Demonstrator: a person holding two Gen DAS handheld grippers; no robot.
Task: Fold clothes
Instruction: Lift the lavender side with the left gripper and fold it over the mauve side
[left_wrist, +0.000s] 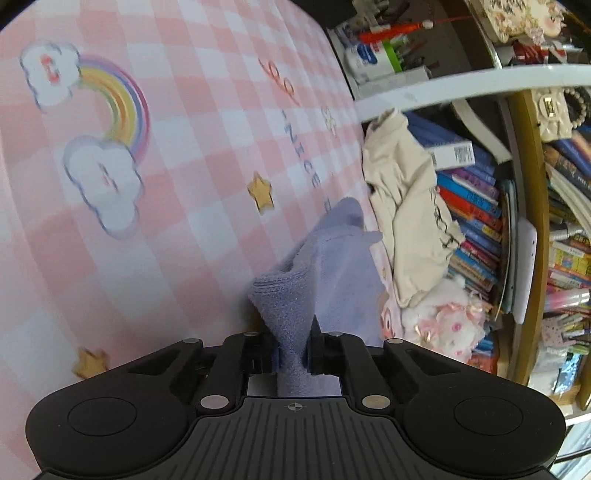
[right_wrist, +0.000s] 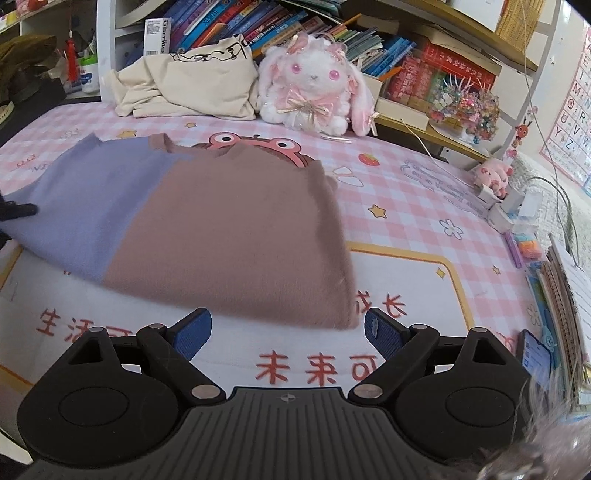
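Note:
A fuzzy garment, lavender on its left part and mauve-brown (right_wrist: 229, 236) on the rest, lies folded flat on the pink checked mat (right_wrist: 406, 221). My left gripper (left_wrist: 293, 347) is shut on the lavender cloth (left_wrist: 332, 269) and holds a pinched fold of it up off the mat (left_wrist: 147, 221). My right gripper (right_wrist: 288, 332) is open and empty, just in front of the garment's near edge, its blue pads (right_wrist: 194, 334) wide apart. The tip of the left gripper shows at the far left edge of the right wrist view (right_wrist: 16, 212).
A crumpled cream garment (right_wrist: 184, 85) and a pink plush rabbit (right_wrist: 314, 85) sit at the back of the mat against a bookshelf (right_wrist: 332, 29). Boxes, small toys and notebooks (right_wrist: 554, 280) line the right edge. A phone (right_wrist: 535, 354) lies near right.

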